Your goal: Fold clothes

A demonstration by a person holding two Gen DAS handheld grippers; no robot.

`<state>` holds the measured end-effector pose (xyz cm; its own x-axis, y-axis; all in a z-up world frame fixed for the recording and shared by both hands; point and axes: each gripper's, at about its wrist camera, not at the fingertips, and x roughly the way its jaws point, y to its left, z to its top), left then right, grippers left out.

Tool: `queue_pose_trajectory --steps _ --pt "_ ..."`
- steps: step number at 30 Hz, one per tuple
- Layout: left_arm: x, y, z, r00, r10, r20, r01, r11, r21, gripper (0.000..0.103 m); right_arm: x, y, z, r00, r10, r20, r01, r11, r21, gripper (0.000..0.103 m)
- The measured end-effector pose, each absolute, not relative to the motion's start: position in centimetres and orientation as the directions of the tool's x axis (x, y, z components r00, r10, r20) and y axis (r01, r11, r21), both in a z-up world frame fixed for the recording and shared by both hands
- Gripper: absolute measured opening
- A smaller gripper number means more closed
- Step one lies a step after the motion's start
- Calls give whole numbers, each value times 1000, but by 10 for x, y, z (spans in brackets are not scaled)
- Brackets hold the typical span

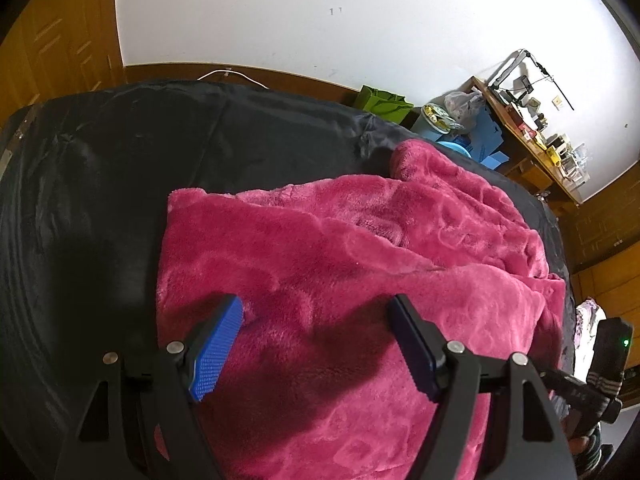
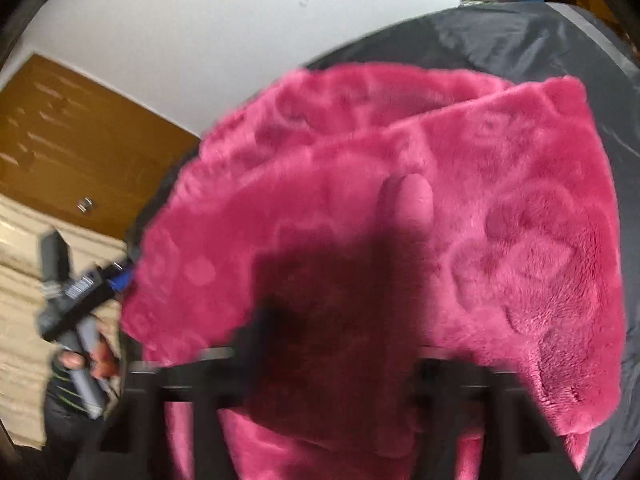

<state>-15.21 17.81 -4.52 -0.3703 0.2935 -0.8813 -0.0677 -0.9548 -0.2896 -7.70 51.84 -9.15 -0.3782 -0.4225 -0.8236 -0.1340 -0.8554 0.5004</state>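
A pink fleece garment lies crumpled on a black sheet. My left gripper hovers open just over its near part. Both blue pads are bare, with nothing between them. In the right wrist view the same garment is raised and draped over my right gripper, hiding both fingers. The cloth hangs from where the fingers meet, so it appears shut on the fleece. This view is blurred. The right gripper's body shows past the garment's right edge in the left wrist view. The left gripper and a hand show at the left.
A white wall with wooden panelling stands behind the bed. A cluttered wooden desk, a green bag and blue boxes sit beyond the far right corner. The black sheet is bare on the left. A beige floor lies beside the bed.
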Motion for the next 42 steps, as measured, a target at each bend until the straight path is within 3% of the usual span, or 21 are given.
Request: queue_pose_trajectory --steps 3,12,17,20,23,25,26,32,35,42 --pt "-152 177 -45 -371 295 -881 -67 -954 -291 79 -71 519 -76 -416 -319 -852 -136 -904 405 9" --pt "-145 187 -63 -360 287 -888 -105 -958 -267 80 -52 523 -25 -527 17 -850 -176 -980 90 9" --pt "-141 200 -73 -404 203 -892 -181 -974 -140 81 -66 513 -72 -415 41 -909 -143 -989 21 11" --pt "-139 191 -57 -413 219 -884 -175 -972 -158 81 -65 515 -70 -408 45 -912 -164 -986 25 16" --pt "-131 182 -40 -434 249 -866 -177 -966 -189 81 -57 526 -52 -438 113 -892 -220 -975 -16 31" --pt "-123 179 -30 -442 279 -852 -192 -958 -213 81 -50 535 -39 -461 152 -874 -260 -965 -31 63" --pt "-118 179 -25 -444 295 -846 -206 -953 -224 81 -46 536 -32 -482 159 -862 -271 -962 -26 67" --pt "-98 208 -56 -346 303 -888 -294 -934 -204 82 -33 502 -16 -552 34 -833 -130 -991 45 68" --pt "-99 207 -75 -325 291 -900 -266 -941 -209 82 -38 481 -43 -489 -39 -871 -46 -996 70 68" --pt "-103 212 -80 -325 279 -904 -276 -942 -191 84 -52 484 -85 -405 -57 -913 -25 -997 73 71"
